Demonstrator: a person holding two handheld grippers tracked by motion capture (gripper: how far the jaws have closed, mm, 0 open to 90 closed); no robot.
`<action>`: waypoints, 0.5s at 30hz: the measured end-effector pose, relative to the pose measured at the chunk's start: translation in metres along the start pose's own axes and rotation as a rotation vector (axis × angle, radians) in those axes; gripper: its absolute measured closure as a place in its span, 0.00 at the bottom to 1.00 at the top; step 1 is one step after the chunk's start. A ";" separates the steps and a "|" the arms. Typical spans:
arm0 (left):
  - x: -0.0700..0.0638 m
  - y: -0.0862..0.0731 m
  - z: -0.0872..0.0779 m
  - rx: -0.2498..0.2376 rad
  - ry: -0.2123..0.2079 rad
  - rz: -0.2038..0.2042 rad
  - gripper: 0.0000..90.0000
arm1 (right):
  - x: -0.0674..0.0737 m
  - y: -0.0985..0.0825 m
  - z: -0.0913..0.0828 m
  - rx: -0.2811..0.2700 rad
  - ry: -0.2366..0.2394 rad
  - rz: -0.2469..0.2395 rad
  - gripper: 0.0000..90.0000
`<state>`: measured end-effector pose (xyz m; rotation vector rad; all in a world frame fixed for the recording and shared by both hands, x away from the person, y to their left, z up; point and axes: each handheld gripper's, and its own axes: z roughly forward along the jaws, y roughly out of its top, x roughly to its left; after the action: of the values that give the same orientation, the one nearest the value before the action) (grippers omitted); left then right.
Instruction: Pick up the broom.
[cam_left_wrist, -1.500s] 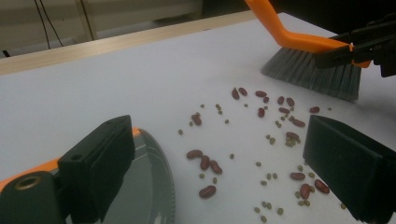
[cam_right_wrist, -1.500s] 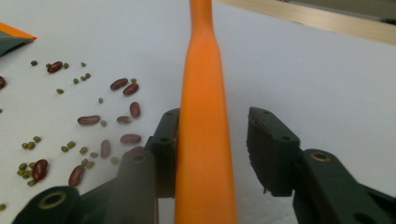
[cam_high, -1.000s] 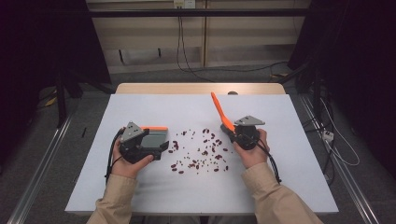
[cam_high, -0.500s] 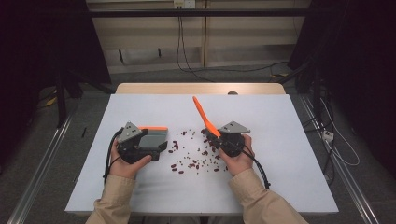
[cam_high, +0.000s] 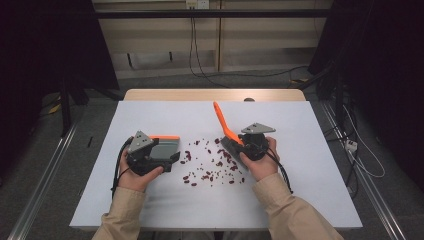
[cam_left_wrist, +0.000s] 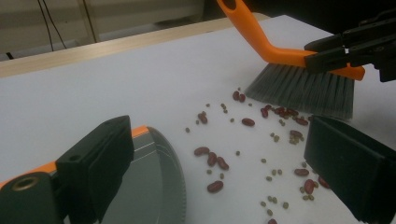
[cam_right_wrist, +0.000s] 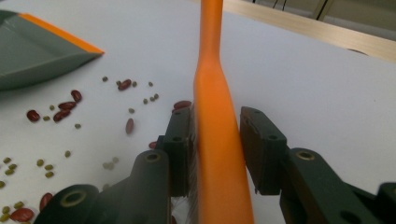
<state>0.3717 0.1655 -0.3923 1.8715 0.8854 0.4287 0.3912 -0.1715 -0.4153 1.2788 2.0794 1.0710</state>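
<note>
Red beans and small green ones lie scattered on the white table between the two hands. An orange-handled brush stands with its grey bristles on the table at the right edge of the beans. My right gripper straddles the handle. Its jaws have just been opening: one pad touches the handle and a slit shows at the other. A grey dustpan with an orange rim lies flat by my left gripper, whose jaws stand wide open, one over the pan.
Sleeved forearms come in from the near table edge. A wooden strip borders the far edge. Beyond it are cables on the floor and dark stands on both sides. Bare white surface lies right of the brush.
The right gripper carried the brush a little left toward the beans, then eased back right, and the handle now stands steeper. The left gripper and dustpan have not moved.
</note>
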 end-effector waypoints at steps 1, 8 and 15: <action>0.000 0.000 0.000 0.001 -0.001 0.001 0.09 | -0.001 0.001 0.001 0.017 0.002 -0.011 0.74; 0.001 0.000 -0.001 0.001 0.002 0.001 0.09 | -0.006 0.005 0.001 0.067 0.028 -0.022 0.79; 0.004 0.000 -0.002 -0.008 0.006 -0.013 0.09 | -0.017 0.023 0.003 -0.020 0.005 -0.049 0.80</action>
<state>0.3728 0.1700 -0.3917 1.8577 0.8980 0.4298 0.4131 -0.1795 -0.3981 1.2104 2.0873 1.0714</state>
